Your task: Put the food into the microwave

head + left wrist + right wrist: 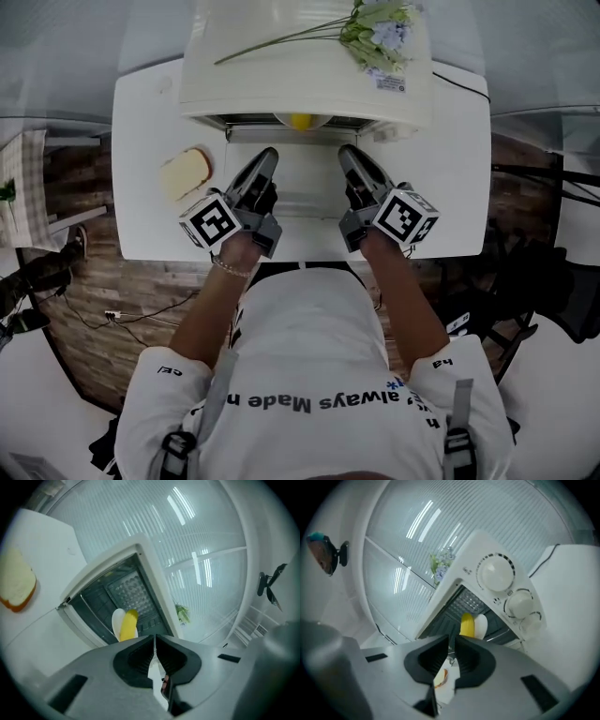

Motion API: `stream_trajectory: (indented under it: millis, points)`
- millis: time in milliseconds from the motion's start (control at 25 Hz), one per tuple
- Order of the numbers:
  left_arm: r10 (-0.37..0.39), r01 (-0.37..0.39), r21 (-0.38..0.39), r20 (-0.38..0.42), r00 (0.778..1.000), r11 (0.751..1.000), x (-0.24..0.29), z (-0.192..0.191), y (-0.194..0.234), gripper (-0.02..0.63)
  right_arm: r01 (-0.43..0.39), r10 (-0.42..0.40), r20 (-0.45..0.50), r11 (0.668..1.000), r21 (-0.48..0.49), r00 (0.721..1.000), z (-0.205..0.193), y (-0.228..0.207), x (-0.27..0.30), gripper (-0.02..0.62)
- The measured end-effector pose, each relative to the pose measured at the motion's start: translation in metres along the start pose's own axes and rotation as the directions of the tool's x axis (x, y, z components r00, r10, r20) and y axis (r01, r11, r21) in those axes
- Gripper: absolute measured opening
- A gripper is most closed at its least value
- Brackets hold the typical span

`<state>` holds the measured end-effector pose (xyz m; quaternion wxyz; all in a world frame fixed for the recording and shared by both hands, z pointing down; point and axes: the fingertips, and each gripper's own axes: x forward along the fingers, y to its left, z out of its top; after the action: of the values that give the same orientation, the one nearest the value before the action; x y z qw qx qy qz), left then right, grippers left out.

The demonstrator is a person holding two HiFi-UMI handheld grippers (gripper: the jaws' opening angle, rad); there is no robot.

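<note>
A yellow banana (300,121) lies on a white plate (117,619) inside the white microwave (300,66), whose door (305,183) hangs open and flat toward me. The banana (127,624) shows past the left jaws, and the same banana (467,624) past the right jaws. A slice of bread (185,173) lies on the white table (141,206), left of the door. My left gripper (267,156) and right gripper (349,152) hover side by side over the open door, both shut and holding nothing.
Artificial flowers (375,33) lie on top of the microwave. Two round knobs (497,571) sit on its right front panel. A cable runs off the table's back right. The table's front edge is close under my wrists, with wooden floor and cables below.
</note>
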<state>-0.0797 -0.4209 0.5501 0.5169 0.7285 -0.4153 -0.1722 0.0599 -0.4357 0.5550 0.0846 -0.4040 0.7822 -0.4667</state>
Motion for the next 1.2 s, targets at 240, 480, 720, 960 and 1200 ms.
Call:
stream_trajectory:
  millis: [240,480,720,960,1200]
  points:
    - [-0.036,0.033,0.226,0.01,0.999,0.974,-0.023,0.012,-0.06,0.022,-0.008,0.01,0.008,0.97,-0.244,1.0,0.021,0.044,-0.033,0.037]
    - [-0.053,0.039,0.482,0.014,0.999,0.875,-0.041,0.018,-0.116,0.023,-0.021,0.037,0.026,0.89,-0.456,0.999,0.041,0.096,-0.058,0.037]
    - [-0.088,0.063,0.603,0.012,0.996,0.795,-0.055,0.021,-0.159,0.023,-0.029,0.067,0.049,0.829,-0.558,0.997,0.053,0.14,-0.077,0.037]
    - [-0.139,0.084,0.653,0.033,0.99,0.753,-0.073,0.027,-0.203,0.023,-0.042,0.102,0.059,0.778,-0.627,0.993,0.063,0.181,-0.098,0.037]
    - [-0.176,0.1,0.665,0.047,0.983,0.74,-0.086,0.031,-0.23,0.023,-0.063,0.132,0.055,0.75,-0.658,0.99,0.068,0.211,-0.114,0.037]
